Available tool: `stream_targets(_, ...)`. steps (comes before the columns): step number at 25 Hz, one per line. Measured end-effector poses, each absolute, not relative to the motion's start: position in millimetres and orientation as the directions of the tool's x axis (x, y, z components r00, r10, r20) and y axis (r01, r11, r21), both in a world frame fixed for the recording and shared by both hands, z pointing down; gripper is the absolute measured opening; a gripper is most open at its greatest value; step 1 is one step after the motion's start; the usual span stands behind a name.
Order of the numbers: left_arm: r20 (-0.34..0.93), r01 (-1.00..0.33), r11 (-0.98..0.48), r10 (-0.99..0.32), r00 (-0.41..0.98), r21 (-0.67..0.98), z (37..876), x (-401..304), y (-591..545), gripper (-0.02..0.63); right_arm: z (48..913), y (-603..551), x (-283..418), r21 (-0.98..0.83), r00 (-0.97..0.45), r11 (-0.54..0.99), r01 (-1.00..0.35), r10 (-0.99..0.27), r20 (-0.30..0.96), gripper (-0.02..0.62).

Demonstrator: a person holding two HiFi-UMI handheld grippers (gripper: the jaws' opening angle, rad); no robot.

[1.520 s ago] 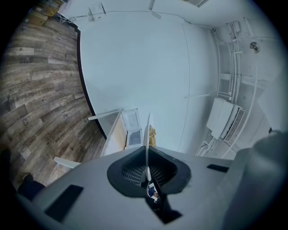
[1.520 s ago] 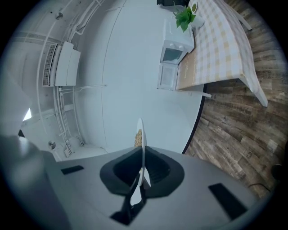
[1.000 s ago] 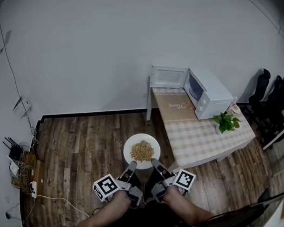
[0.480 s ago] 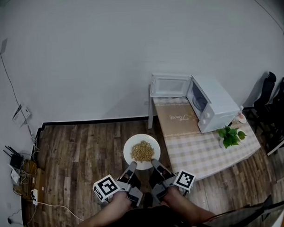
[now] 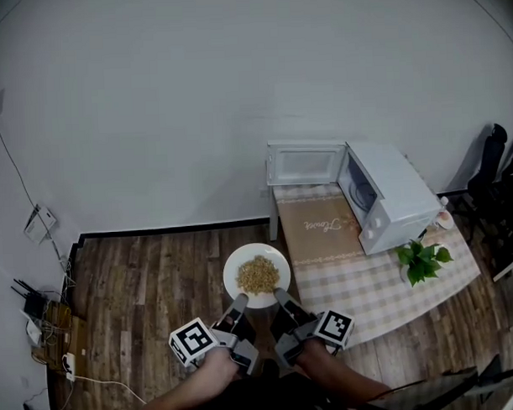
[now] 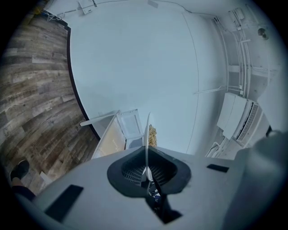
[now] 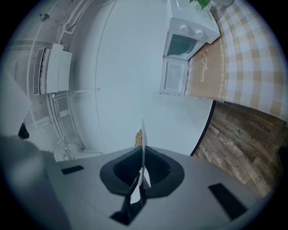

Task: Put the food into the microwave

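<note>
A white plate (image 5: 233, 267) with a heap of tan food (image 5: 258, 275) is carried level above the wooden floor. My left gripper (image 5: 236, 305) is shut on the plate's near-left rim and my right gripper (image 5: 281, 297) is shut on its near-right rim. Edge-on, the plate rim (image 6: 147, 134) runs between the left gripper's (image 6: 146, 173) jaws, with the food (image 6: 152, 135) beyond. The right gripper view shows the same rim (image 7: 143, 137) pinched in the right gripper (image 7: 142, 177). The white microwave (image 5: 391, 195) stands on the table ahead to the right, its door (image 5: 305, 163) swung open.
A table with a checked cloth (image 5: 385, 279) and a brown runner (image 5: 316, 231) holds the microwave and a green plant (image 5: 422, 261). Black chairs (image 5: 499, 175) stand at the far right. Cables and a power strip (image 5: 51, 333) lie by the left wall. White wall ahead.
The plate and both grippers have moved forward together. The microwave and table now sit lower and closer in the head view. Both grips are unchanged.
</note>
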State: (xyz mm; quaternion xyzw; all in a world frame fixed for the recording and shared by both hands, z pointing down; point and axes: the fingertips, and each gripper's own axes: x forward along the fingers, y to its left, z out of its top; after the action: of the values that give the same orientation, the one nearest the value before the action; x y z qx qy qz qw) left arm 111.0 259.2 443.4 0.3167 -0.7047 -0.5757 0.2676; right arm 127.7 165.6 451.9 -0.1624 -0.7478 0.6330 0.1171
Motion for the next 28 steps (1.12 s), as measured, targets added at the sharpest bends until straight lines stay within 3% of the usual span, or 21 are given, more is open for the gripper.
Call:
stream_targets(17, 0.045, -0.118, 0.155, -0.772, -0.634, 0.981, 454, 58, 201, 0.020, 463, 107, 77, -0.982, -0.926, 0.162, 0.093, 0.376, -0.026, 0.021)
stream_targets(28, 0.028, -0.135, 0.120, -0.840, -0.542, 0.983, 460, -3, 176, 0.020, 468, 87, 24, -0.985, -0.960, 0.156, 0.077, 0.278, -0.031, 0.021)
